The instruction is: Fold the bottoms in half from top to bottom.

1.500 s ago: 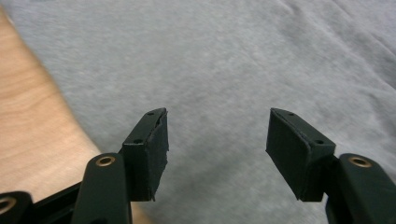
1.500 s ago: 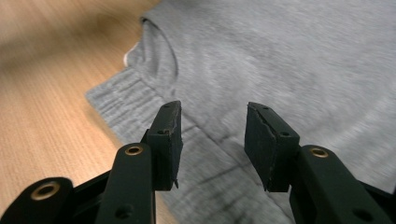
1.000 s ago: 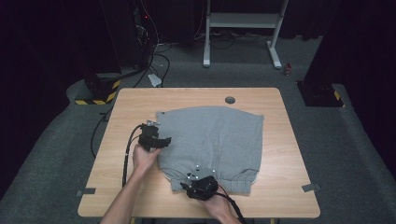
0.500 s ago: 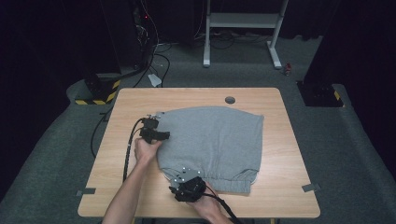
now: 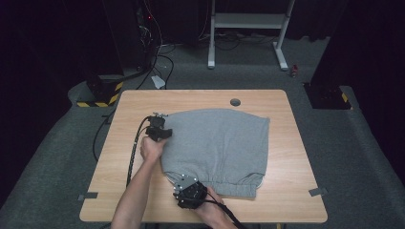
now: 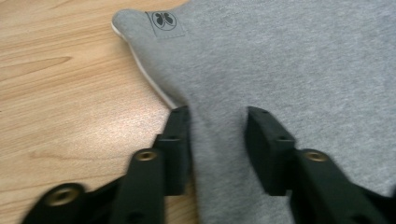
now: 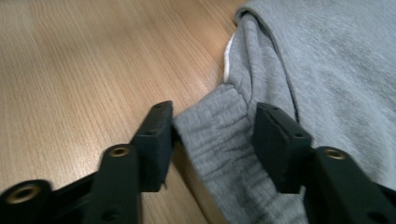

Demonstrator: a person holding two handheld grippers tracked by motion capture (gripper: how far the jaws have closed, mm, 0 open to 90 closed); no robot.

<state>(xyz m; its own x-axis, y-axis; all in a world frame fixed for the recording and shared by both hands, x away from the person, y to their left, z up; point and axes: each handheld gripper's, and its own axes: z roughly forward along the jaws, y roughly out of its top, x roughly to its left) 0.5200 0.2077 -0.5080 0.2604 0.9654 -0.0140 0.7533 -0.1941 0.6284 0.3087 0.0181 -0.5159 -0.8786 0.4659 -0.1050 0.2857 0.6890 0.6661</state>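
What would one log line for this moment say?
item: grey garment flat on table | left hand-held gripper: closing, straddling side edge | right hand-held gripper: straddling waistband corner

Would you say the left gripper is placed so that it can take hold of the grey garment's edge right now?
Probably yes: the left gripper straddles the edge of the grey garment, cloth between its closing jaws, nothing in the way.

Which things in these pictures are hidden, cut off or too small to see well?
- Left gripper view: the grey shorts run past the top and right edges.
- Left gripper view: the label print is too small to read.
- High view: the right gripper covers the waistband corner, so its jaws are hidden.
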